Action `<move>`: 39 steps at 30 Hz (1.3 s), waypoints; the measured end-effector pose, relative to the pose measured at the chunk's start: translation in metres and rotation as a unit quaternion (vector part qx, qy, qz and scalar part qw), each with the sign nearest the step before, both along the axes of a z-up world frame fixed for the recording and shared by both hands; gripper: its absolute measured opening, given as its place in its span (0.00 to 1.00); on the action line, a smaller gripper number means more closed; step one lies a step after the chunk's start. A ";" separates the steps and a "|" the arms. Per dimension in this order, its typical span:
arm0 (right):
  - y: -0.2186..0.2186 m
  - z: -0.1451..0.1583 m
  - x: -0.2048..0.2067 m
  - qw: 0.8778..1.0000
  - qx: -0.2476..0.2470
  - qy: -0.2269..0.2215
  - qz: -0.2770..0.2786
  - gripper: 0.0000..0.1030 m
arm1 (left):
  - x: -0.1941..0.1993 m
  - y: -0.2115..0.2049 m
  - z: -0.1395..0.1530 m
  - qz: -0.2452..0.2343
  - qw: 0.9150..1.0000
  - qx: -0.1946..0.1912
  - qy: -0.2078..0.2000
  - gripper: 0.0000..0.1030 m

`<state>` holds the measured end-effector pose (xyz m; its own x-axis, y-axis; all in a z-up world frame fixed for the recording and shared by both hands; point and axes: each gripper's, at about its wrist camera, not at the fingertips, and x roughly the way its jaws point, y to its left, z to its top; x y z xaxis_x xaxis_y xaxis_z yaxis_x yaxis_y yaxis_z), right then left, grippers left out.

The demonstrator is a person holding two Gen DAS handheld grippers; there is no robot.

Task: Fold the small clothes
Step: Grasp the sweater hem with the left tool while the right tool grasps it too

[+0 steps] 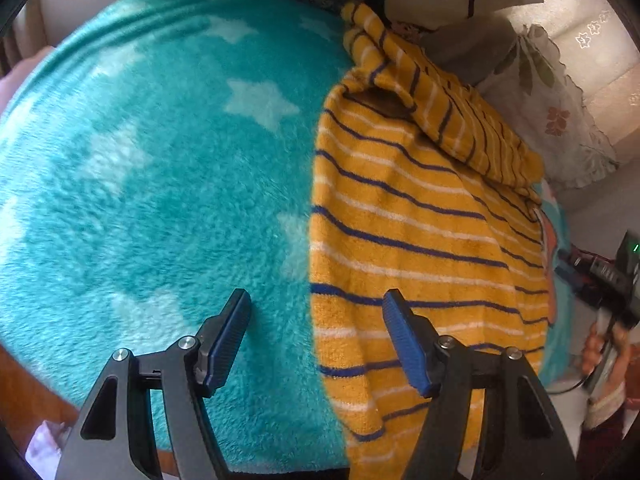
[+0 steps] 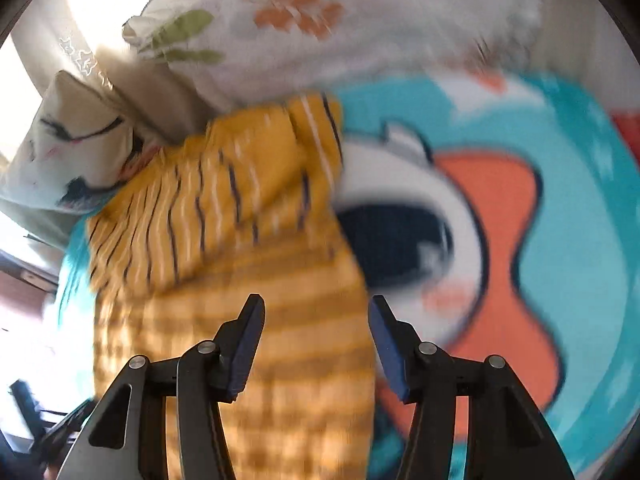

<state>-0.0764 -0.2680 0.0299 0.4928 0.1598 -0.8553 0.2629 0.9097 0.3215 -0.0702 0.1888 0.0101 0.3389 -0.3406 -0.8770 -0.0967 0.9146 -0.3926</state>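
A small yellow garment (image 1: 420,220) with navy and white stripes lies flat on a teal fleece blanket (image 1: 160,160), one sleeve folded across its top. My left gripper (image 1: 316,320) hovers open just above the garment's left edge, one pad over the blanket and the other over the cloth, nothing pinched. In the blurred right wrist view the same garment (image 2: 248,280) runs away from me, and my right gripper (image 2: 316,324) stands open over its right edge with no fabric between the pads.
The blanket has white stars and a cartoon print in orange, white and navy (image 2: 480,240). Floral and printed pillows (image 2: 320,28) crowd the far end. A person's hand with the other gripper (image 1: 604,308) shows at the right of the left wrist view.
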 end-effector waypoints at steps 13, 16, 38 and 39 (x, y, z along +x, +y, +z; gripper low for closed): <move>0.027 -0.065 -0.107 0.981 0.193 0.019 -0.025 0.57 | -0.007 -0.022 -0.013 -0.073 0.986 -0.147 0.004 0.65; 0.036 -0.078 -0.110 0.960 0.278 0.021 0.001 0.57 | -0.022 -0.033 -0.018 -0.070 0.981 -0.180 0.009 0.65; 0.072 -0.076 -0.138 0.974 0.200 0.020 0.106 0.13 | -0.069 -0.042 -0.010 0.047 0.995 -0.091 0.013 0.07; 0.073 -0.074 -0.140 0.973 0.199 0.017 0.116 0.12 | -0.075 -0.042 -0.006 0.045 0.996 -0.083 0.007 0.07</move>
<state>-0.2167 -0.1954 -0.0438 0.3770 0.5857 -0.7175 0.0812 0.7508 0.6555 -0.1448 0.1471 0.0045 0.3622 -0.4493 -0.8166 -0.1822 0.8251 -0.5348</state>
